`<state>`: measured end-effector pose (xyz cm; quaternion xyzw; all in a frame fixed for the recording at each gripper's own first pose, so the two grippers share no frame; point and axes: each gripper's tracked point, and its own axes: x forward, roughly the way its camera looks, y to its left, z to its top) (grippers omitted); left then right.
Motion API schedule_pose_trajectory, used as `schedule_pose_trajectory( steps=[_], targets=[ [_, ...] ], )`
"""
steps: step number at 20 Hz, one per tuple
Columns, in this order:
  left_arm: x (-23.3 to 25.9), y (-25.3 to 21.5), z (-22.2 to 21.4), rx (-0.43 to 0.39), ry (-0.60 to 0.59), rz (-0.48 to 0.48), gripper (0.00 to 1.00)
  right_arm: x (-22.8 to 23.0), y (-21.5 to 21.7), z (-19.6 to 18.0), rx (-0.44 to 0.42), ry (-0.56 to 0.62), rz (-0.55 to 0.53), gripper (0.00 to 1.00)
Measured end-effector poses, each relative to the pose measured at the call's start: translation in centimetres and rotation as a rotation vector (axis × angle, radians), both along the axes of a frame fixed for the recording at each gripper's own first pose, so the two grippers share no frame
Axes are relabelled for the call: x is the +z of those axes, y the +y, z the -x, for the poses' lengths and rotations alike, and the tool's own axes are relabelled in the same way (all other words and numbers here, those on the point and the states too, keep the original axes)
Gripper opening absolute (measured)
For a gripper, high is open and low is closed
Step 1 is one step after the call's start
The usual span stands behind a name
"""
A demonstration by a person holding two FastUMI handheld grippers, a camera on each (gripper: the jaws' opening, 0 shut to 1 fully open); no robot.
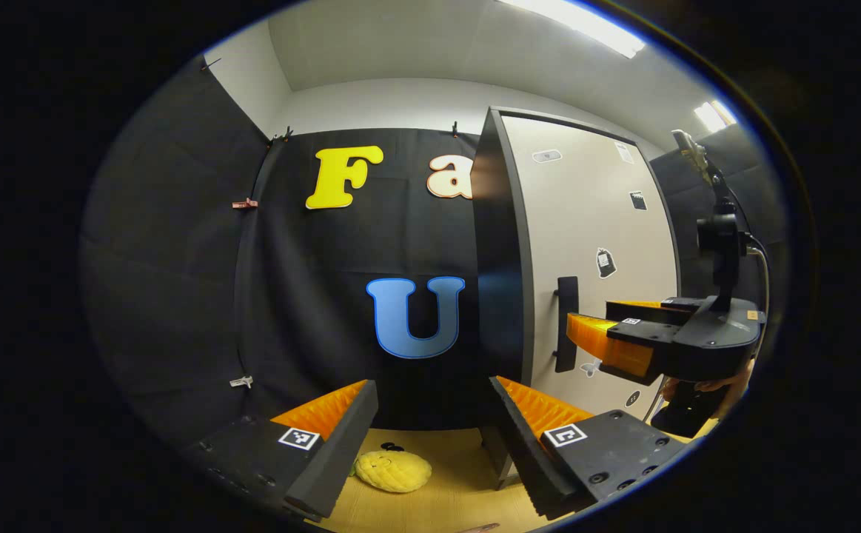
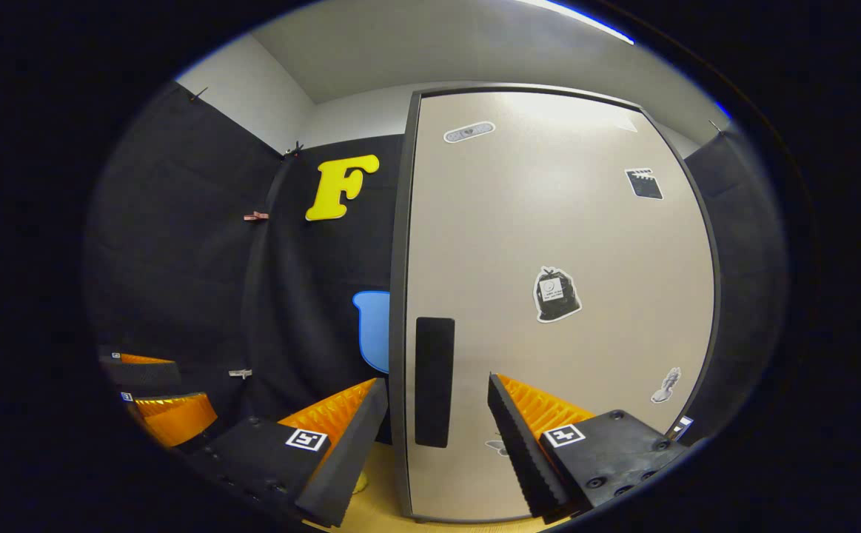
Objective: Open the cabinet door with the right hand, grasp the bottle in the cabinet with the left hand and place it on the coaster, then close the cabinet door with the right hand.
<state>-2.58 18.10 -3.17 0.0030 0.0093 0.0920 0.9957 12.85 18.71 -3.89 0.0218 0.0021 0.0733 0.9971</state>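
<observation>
Cabinet (image 2: 563, 296) stands upright on the table (image 1: 445, 496), at the far right of the booth. Its door (image 2: 585, 237) is shut: a flat pale panel in a dark frame. Judging by looks it's a rigid, light board that swings on hinges along the right edge, so a pull at the left edge gets the most leverage.

The handle (image 2: 434, 381) is a dark vertical bar low on the door's left side, standing off the face. It's stiff, probably smooth, and the only real grip point: pinch across its width, mid-height.

Right claw (image 2: 437, 437) is spread wide, fingers straddling the lower handle but not touching it. In the left gripper view it shows from the side (image 1: 608, 344), just short of the handle (image 1: 566, 323).

Left claw (image 1: 430, 437) is also spread and empty, hanging left of the cabinet over the table.

The bottle is presumably behind the door, so can't judge its handling. A yellow plush toy (image 1: 393, 471) lies on the table near the left claw.
</observation>
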Motion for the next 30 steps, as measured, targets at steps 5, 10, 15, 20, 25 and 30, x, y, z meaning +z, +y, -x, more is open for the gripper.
schedule_pose_trajectory(
  steps=[5, 10, 15, 20, 25, 30],
  targets=[
    [-1.9, 2.9, -1.5, -0.007, 0.033, 0.011, 0.94, -1.3, 0.2, -2.9, -0.085, 0.003, 0.028, 0.71],
    [-3.2, 4.6, -2.4, -0.021, 0.052, 0.024, 0.94, -2.2, 0.3, -4.2, -0.145, 0.020, 0.017, 0.57],
    [-4.0, 5.3, -2.7, -0.027, 0.070, 0.034, 0.94, -2.2, 0.2, -4.4, -0.209, -0.006, 0.065, 0.36],
    [-3.8, 5.0, -2.1, -0.052, 0.061, 0.066, 0.94, -2.4, 0.0, -4.6, -0.200, 0.027, 0.057, 0.16],
    [-2.4, 4.6, -2.1, -0.065, 0.029, 0.047, 0.96, -1.7, 0.6, -1.8, -0.127, 0.060, 0.054, 0.11],
    [-1.7, 1.0, -1.1, -0.104, 0.012, 0.034, 0.94, -0.8, -0.8, 3.4, -0.059, 0.059, 0.035, 0.11]
  ],
)
